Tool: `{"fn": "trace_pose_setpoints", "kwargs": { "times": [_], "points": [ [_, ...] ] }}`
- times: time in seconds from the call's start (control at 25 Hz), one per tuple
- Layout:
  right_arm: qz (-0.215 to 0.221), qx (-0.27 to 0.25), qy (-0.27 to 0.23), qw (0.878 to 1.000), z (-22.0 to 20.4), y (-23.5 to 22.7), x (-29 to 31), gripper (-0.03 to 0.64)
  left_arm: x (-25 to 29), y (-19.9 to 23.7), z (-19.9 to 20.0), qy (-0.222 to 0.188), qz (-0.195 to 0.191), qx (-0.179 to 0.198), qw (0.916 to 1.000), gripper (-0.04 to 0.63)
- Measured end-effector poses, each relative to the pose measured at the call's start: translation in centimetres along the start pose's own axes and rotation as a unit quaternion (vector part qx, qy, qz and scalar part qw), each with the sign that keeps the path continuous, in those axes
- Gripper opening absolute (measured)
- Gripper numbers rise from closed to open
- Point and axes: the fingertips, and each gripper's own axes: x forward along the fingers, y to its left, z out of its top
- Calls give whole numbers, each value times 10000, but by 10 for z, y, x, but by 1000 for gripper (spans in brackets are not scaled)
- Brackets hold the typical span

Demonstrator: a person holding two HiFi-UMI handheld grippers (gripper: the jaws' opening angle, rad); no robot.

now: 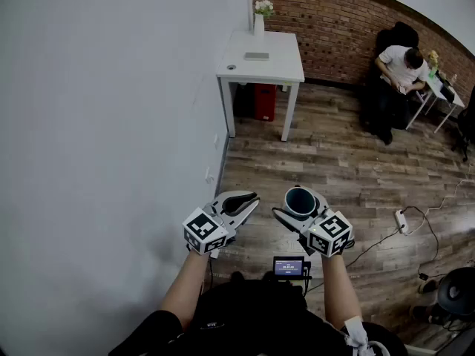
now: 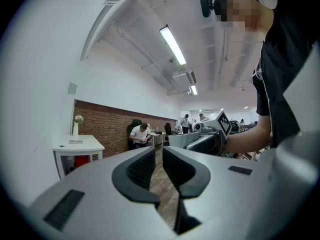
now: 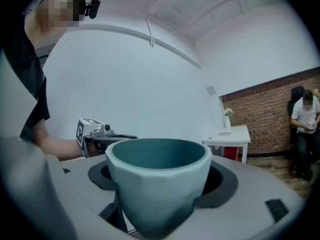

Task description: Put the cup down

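1. Head view: left gripper (image 1: pixel 243 201) low at left, jaws barely apart, nothing between. Just beside it at right, right gripper (image 1: pixel 300 208), jaws wide and clamped on teal cup (image 1: pixel 300 197); cup upright, mouth up, in the air above wood floor (image 1: pixel 334 154), well apart from white surface (image 1: pixel 260 61) by brick wall (image 1: pixel 334 21). At that surface's far edge, vase (image 1: pixel 259 19) with flowers. Far right: seated person (image 1: pixel 397 69). On floor near right gripper, power strip (image 1: pixel 401 219) with cable. Between forearms, small screen (image 1: pixel 289 267) at waist.
2. Left gripper view: dark pads (image 2: pixel 142 168) close together, thin slit only, floor visible through it, empty. Off to right, right gripper held at about the same level. Far left in background, white surface and brick wall. Overhead, ceiling light (image 2: pixel 172 45).
3. Right gripper view: cup filling the middle, upright, seated between dark pads (image 3: pixel 220 181) pressed on both sides; nothing visible inside. Beyond rim at left, left gripper. At right in background, white surface with vase, not under cup.
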Motion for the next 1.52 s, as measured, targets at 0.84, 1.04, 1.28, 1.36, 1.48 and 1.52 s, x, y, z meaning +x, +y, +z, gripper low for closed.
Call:
{"fn": "trace_pose_setpoints", "kwargs": {
  "times": [0.84,1.04,1.28,1.36,1.48,1.52],
  "points": [
    [92,19,-40,9999,1,-4,-8,408,10,-6,3,-22,3,-7,10000,40],
    [131,22,-39,9999,-3,-9,-13,408,17,-10,-1,-2,27,0,10000,40],
    [189,45,-63,9998,-5,-25,-23,407,33,-13,-1,28,112,18,9999,40],
    [220,69,-57,9997,-5,-30,-28,408,39,-17,0,30,141,31,9999,40],
    [223,105,-43,9997,-10,-42,-34,408,49,-19,-2,39,186,42,9998,40],
    [215,136,-39,9997,-13,-46,-36,407,52,-19,-4,55,199,30,9998,40]
  ]
}}
